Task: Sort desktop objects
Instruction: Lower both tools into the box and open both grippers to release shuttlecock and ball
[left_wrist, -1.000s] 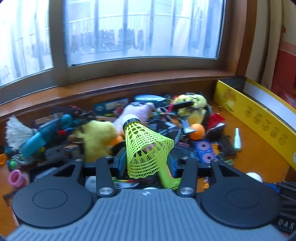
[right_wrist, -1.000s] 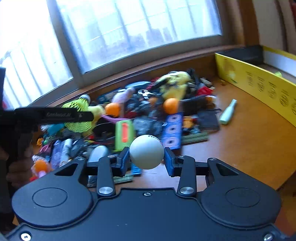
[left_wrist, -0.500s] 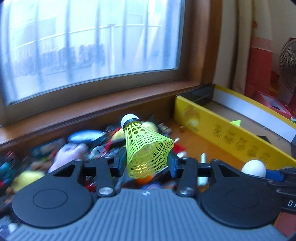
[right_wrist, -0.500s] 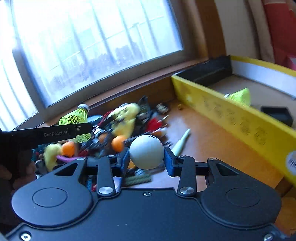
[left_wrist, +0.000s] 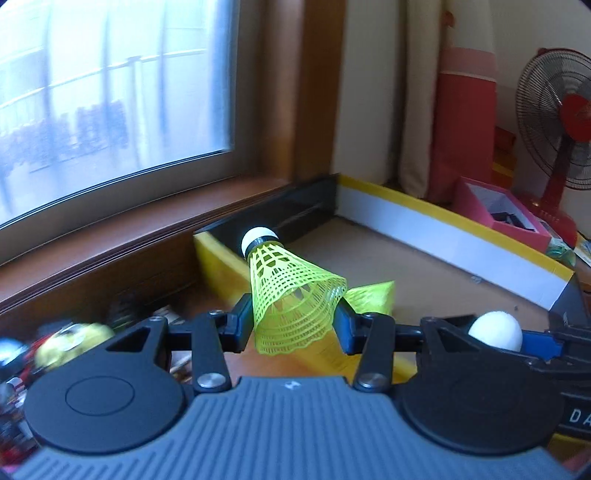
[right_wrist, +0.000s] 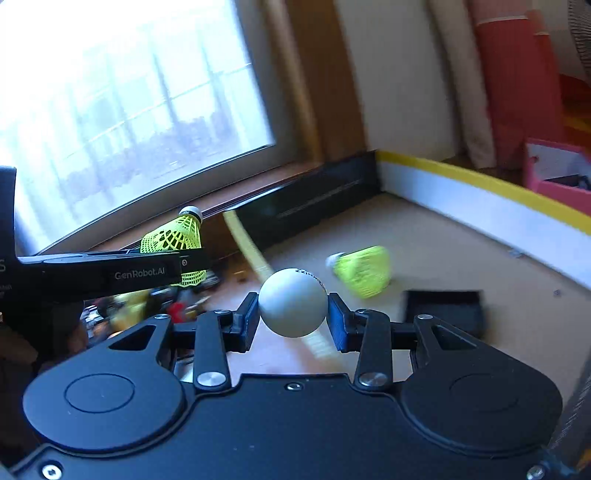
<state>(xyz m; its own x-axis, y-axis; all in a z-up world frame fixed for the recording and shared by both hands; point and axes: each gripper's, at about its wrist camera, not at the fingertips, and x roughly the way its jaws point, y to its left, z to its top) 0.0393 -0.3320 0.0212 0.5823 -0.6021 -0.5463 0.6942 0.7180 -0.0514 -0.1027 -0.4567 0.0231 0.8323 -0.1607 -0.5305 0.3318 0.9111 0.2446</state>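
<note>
Shuttlecock (left_wrist: 295, 295), neon yellow mesh with a white cork tip, sits clenched between the two pads of the left gripper (left_wrist: 293, 325), cork pointing up and away, skirt flaring toward the camera. It hangs in the air just above the near yellow wall of a shallow cardboard tray (left_wrist: 458, 236), probably so it can be let go over the tray floor. A second yellow shuttlecock (right_wrist: 364, 271) already lies on its side on that brown floor, near a flat black item (right_wrist: 443, 310), which suggests the tray collects sports pieces.

To the right, the right gripper (right_wrist: 293, 321) grasps a white table tennis ball (right_wrist: 293, 302) squeezed at its widest part between both pads, which should keep the round ball from slipping. It too hovers over the tray's near edge.

Behind and left, blurred, a heap of mixed toys (left_wrist: 70, 339) lies on the wooden desk below a bright window (left_wrist: 110, 103). A red standing fan (left_wrist: 561, 110) and a pink box (left_wrist: 498, 210) stand beyond the tray.
</note>
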